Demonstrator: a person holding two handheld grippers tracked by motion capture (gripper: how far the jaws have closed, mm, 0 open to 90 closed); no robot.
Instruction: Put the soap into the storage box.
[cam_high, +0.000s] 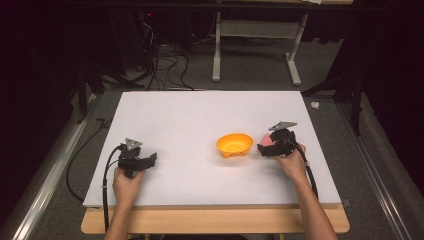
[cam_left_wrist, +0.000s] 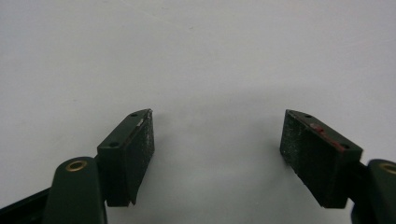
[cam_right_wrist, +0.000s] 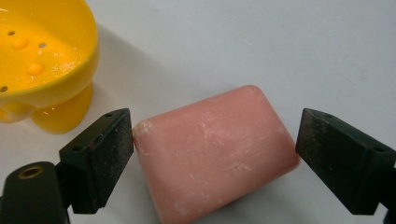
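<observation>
My right gripper (cam_right_wrist: 215, 140) has its jaws spread around the pink soap bar (cam_right_wrist: 215, 149), which lies flat on the white board (cam_high: 200, 115) just beside the yellow soap dish (cam_high: 234, 145), its long axis spanning the gap; the left jaw touches one end, the other stands just clear. The high view shows barely a pink sliver (cam_high: 266, 139). My left gripper (cam_left_wrist: 217, 140) sits spread over bare board, well apart from the dish.

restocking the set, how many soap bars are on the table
1. The pink soap bar lies on the white table between the open right gripper jaws, right of the yellow dish. Others could be hidden.
</observation>
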